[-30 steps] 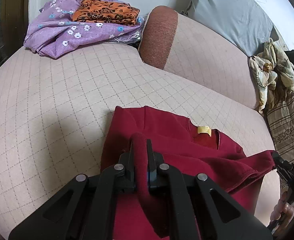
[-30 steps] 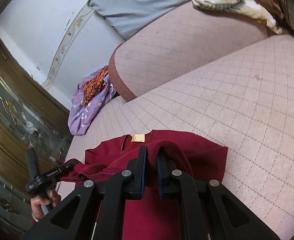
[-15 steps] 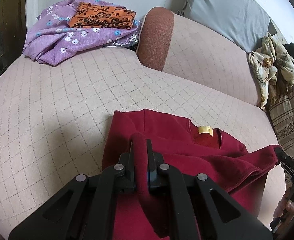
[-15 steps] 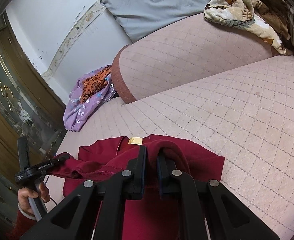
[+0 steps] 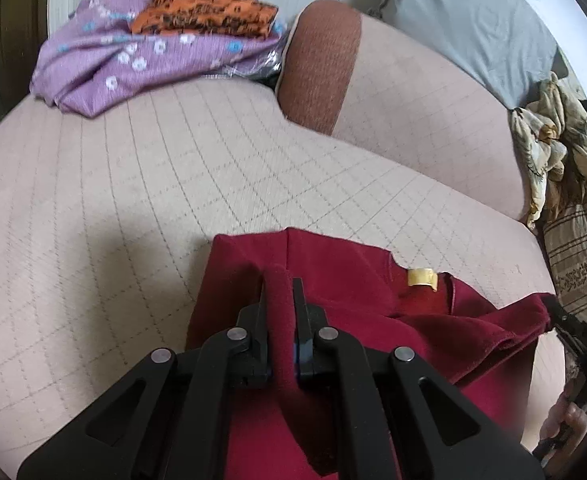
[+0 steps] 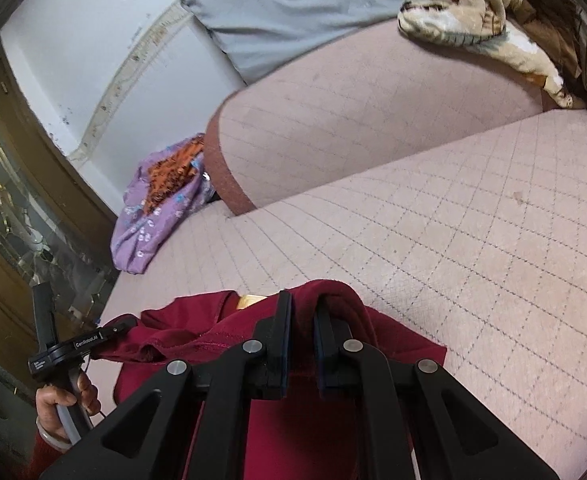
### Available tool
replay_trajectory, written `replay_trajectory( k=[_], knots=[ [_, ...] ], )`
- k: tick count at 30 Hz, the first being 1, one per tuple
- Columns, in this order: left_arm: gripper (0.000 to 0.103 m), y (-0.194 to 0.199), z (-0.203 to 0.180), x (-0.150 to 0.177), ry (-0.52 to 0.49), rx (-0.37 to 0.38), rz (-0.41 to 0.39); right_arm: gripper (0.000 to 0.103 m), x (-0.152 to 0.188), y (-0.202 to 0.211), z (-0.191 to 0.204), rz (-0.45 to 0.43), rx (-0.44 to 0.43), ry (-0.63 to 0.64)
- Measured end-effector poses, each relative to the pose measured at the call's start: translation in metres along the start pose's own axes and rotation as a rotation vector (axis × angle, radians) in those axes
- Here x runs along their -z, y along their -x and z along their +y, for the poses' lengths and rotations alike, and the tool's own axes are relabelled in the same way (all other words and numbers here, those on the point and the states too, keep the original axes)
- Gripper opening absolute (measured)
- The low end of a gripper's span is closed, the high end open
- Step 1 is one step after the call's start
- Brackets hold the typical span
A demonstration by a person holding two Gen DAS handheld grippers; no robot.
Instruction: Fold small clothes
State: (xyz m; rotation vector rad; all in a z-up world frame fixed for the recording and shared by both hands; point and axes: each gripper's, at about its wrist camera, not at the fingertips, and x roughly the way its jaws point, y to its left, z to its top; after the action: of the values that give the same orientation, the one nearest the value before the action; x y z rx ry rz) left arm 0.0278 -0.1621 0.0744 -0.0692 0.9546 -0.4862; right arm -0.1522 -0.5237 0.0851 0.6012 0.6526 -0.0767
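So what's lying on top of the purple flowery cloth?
A folded orange cloth with black patterns lies on the purple flowery cloth. Whatever sits under the purple one is covered.

I see soft, even indoor light with no glare. The purple floral cloth [image 5: 105, 68] smears with motion blur. Fisheye distortion bends the sofa seat [image 5: 93, 208], and dark vignetting fills the corners.

Each tool is matte black plastic. The left tool [image 5: 280, 292] has 2 flat, narrow fingers on angular arms with triangular cut-outs and 4 round silver pivot pins in a row. The right tool [image 6: 302, 312] is built alike, blue pads edging its fingers. The left hand [image 6: 67, 400] wears a pale bangle and a dark red sleeve.
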Motion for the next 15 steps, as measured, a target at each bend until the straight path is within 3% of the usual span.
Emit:
replay_trajectory(
  k=[3, 5, 6, 7, 8, 10, 11, 12, 13, 15],
  knots=[
    [0.011, -0.009, 0.004, -0.001, 0.006, 0.016, 0.032, 0.009, -0.001, -0.02, -0.01, 0.048, 0.051, -0.045],
    [0.024, -0.012, 0.01, -0.003, 0.046, 0.058, 0.057, 0.011, 0.0, -0.034, -0.022, 0.075, 0.069, -0.113],
    [0.036, -0.01, 0.014, -0.005, 0.072, 0.083, 0.063, 0.011, 0.0, -0.04, -0.028, 0.089, 0.075, -0.146],
    [0.055, -0.005, 0.017, -0.007, 0.085, 0.078, 0.047, 0.011, 0.001, -0.046, -0.034, 0.109, 0.082, -0.184],
    [0.062, 0.001, 0.019, -0.008, 0.091, 0.06, 0.019, 0.012, 0.001, -0.049, -0.039, 0.121, 0.083, -0.214],
    [0.066, 0.013, 0.024, -0.012, 0.098, 0.031, -0.037, 0.017, 0.001, -0.045, -0.044, 0.108, 0.064, -0.252],
    [0.066, 0.018, 0.028, -0.014, 0.103, 0.024, -0.048, 0.027, 0.001, -0.039, -0.045, 0.08, 0.06, -0.262],
    [0.066, 0.02, 0.031, -0.015, 0.108, 0.024, -0.049, 0.048, 0.002, -0.03, -0.045, 0.045, 0.077, -0.265],
    [0.066, 0.024, 0.035, -0.016, 0.118, 0.024, -0.047, 0.054, 0.002, -0.023, -0.044, 0.02, 0.09, -0.264],
    [0.066, 0.027, 0.039, -0.015, 0.126, 0.011, -0.045, 0.054, 0.003, -0.008, -0.037, -0.017, 0.072, -0.231]
  ],
)
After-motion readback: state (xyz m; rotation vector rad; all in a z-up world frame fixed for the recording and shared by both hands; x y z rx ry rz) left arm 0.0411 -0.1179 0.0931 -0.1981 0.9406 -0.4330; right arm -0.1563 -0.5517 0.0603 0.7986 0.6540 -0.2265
